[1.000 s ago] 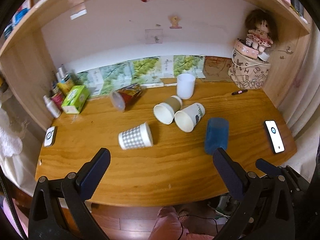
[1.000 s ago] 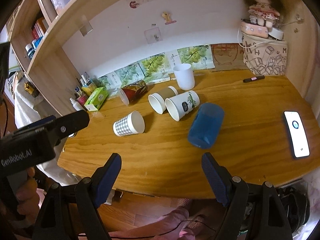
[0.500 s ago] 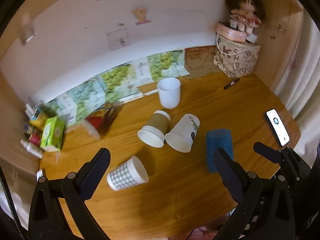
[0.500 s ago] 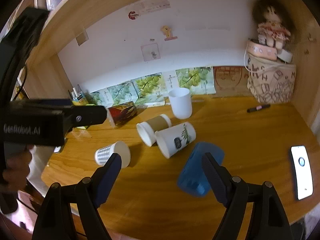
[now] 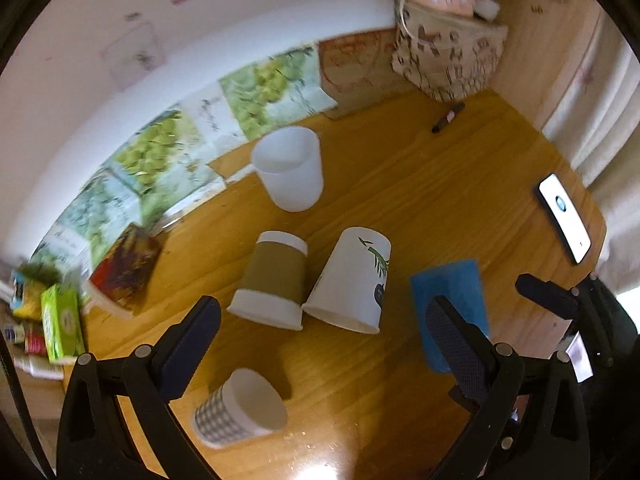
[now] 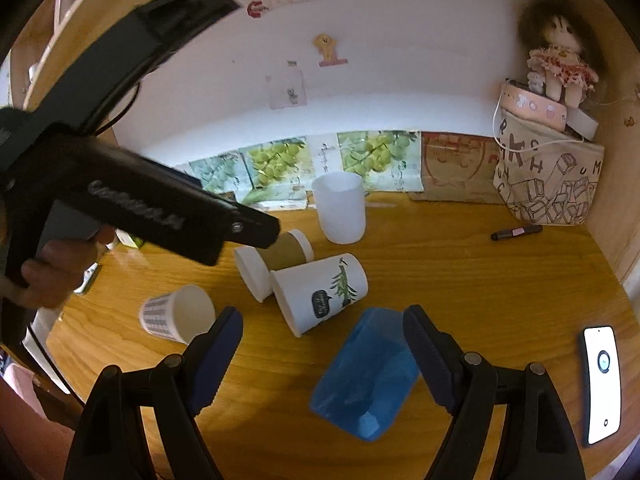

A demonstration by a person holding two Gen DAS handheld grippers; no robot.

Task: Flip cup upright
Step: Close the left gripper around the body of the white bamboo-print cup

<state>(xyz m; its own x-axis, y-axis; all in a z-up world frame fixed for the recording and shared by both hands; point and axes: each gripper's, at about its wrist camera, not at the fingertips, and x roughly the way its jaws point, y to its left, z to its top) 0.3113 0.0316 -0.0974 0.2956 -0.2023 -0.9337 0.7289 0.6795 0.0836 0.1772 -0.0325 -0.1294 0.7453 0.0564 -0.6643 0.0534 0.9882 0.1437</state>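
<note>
My L gripper (image 5: 320, 344) hangs over the tabletop (image 5: 420, 184) w/ jaws wide apart, nothing in them; R gripper (image 6: 322, 356) same, jaws apart and empty, low over the near edge. Nearest my R jaws lies the blue cup (image 6: 366, 376) on its side, mouth toward me, partly between the fingertips in view but I can't tell if anything touches it. To the left, the checked cup (image 6: 176, 318) lies on its side, mouth facing right, apart from the rest. Mid-tabletop, the leaf cup (image 6: 320, 294) and brown cup (image 6: 274, 262) lie tipped side by side, rims touching or nearly so; from the L cam the L jaws frame both. L gripper body shows in the R cam at upper left, above the brown cup, w/ my hand (image 6: 60, 268) on the grip. Behind those, the white cup (image 6: 340, 208) stands upright, mouth up. Far left, a red-print cup (image 5: 124, 270) lies tipped near a green box (image 5: 62, 322). Right edge: phone (image 6: 602, 384), screen lit. Farther back a marker (image 6: 516, 232), then a print bag (image 6: 548, 184) w/ a doll (image 6: 560, 64) on top, against the back wall.
</note>
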